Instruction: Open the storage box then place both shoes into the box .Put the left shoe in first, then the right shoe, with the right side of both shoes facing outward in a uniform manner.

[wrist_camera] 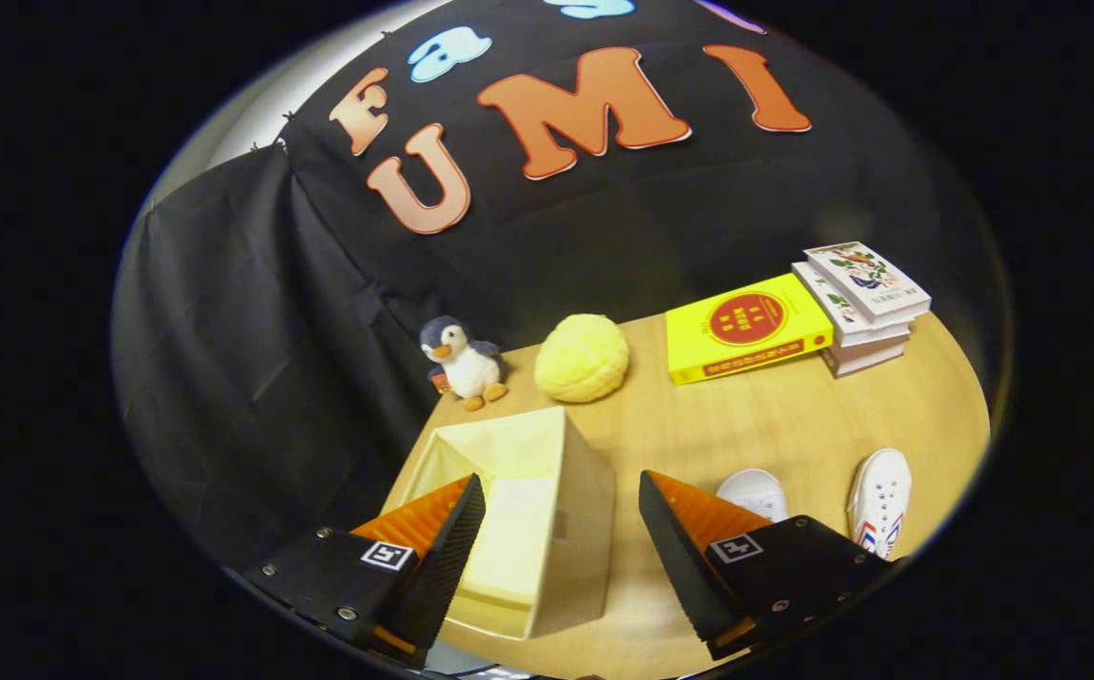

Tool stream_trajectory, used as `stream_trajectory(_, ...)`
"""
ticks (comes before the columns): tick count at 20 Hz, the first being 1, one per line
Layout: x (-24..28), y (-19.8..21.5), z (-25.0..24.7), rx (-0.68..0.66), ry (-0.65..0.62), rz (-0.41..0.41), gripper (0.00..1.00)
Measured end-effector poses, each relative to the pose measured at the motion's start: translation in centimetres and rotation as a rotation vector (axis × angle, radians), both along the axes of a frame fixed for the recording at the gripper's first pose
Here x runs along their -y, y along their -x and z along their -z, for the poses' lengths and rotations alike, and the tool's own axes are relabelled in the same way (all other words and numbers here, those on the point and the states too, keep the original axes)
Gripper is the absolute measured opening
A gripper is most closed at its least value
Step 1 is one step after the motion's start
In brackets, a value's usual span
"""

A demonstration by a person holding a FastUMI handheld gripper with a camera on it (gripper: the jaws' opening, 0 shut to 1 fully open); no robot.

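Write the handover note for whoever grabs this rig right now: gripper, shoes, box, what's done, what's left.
Gripper: jaws open, holding nothing, hovering above the storage box.
Storage box: on the wooden table, between and just ahead of the fingers; top open, nothing seen inside.
Shoes: both white, on the table to the right of the box. One shoe lies partly behind the right finger; the other shoe, with striped side trim, lies further right.
Done: box opened.
Left: put the left shoe in first, then the right, right sides facing outward.
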State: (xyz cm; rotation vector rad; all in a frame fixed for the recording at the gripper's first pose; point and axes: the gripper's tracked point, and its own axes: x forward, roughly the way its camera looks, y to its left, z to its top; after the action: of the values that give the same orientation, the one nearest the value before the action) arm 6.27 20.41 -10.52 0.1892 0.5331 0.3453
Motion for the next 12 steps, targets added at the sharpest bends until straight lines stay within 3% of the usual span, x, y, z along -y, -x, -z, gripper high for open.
stream_trajectory(12,14.1,1.0,10.2,-0.116,0.255,0.187,0.98)
